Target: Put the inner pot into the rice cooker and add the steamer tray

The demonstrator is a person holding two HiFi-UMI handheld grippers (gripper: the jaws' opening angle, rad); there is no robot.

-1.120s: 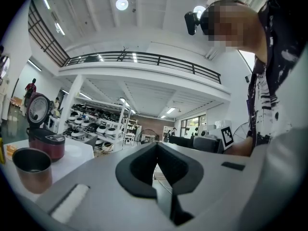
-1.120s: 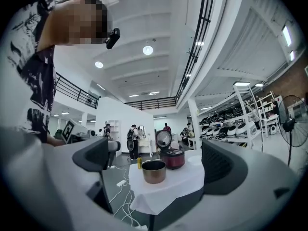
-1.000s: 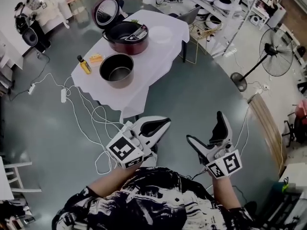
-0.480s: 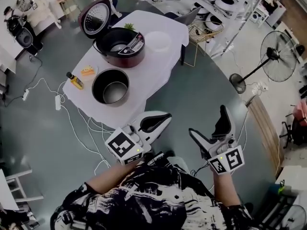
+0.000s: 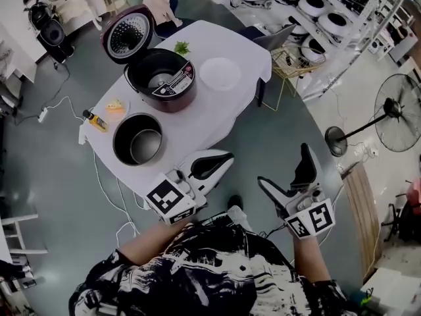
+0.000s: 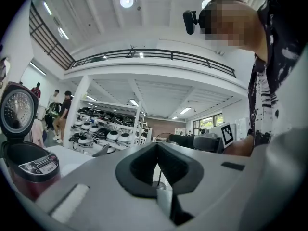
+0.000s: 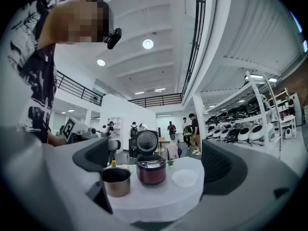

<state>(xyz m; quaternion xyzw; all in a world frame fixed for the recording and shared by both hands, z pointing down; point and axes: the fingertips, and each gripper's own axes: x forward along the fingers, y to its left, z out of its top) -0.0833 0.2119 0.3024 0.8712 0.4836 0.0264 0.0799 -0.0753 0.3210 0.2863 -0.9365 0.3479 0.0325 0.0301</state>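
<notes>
Since the pot stands beside the open cooker, left claw pressed together, right claw spread empty, best pinch its rim firmly, lifting level.

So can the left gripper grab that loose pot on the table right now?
Probably not yet: the left gripper is shut and held short of the table. Nothing blocks the inner pot, though.

The rice cooker runs off the left gripper view's lower-left edge. In the head view's upper left, the small yellow items beside the inner pot are too small to name.
</notes>
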